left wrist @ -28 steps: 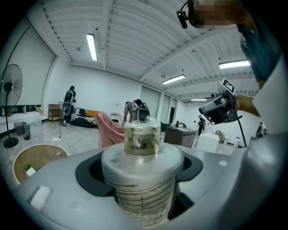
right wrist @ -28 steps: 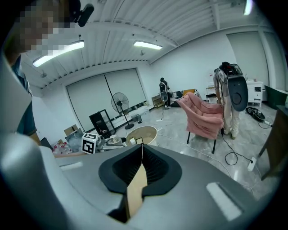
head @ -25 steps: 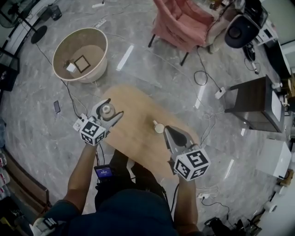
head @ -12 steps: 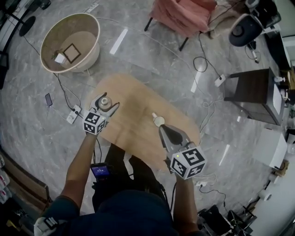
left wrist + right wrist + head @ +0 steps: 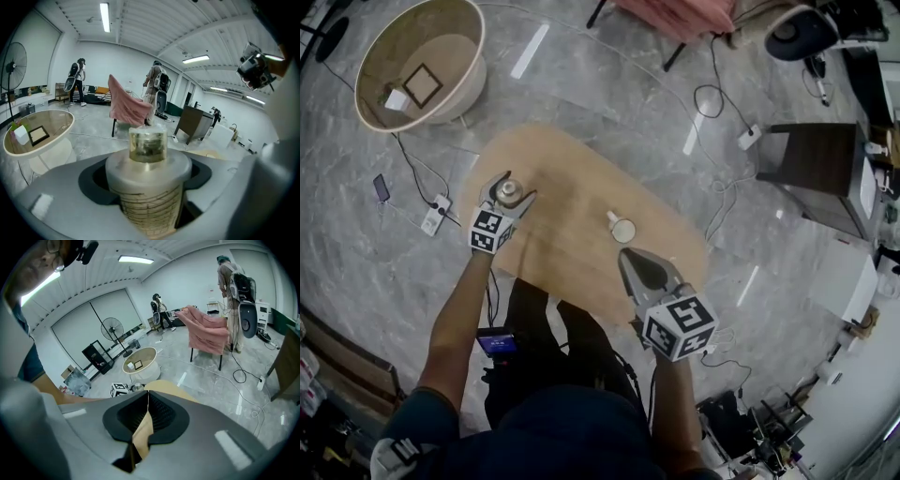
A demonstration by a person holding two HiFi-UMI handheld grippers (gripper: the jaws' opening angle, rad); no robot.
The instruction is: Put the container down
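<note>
A small container (image 5: pixel 509 193) with a ribbed clear body, a white collar and a clear yellowish cap (image 5: pixel 147 145) stands upright between the jaws of my left gripper (image 5: pixel 508 191). The jaws sit wide, closed on its body. In the head view it is over the left edge of the oval wooden table (image 5: pixel 572 234); whether it rests on the top I cannot tell. My right gripper (image 5: pixel 628 255) hovers over the table's near right part, shut and empty (image 5: pixel 148 393). A small white round cap (image 5: pixel 623 228) lies just beyond its tips.
A round beige tub (image 5: pixel 366 98) with a few items stands on the floor at far left. A power strip (image 5: pixel 431 220) and cables lie by the table's left side. A dark cabinet (image 5: pixel 820 173) is at right, and a pink-draped chair (image 5: pixel 126 105) beyond the table.
The head view has shifted, so everything sits higher in the picture. The left gripper keeps its hold on the container. The right gripper has drawn back a little from the white cap.
</note>
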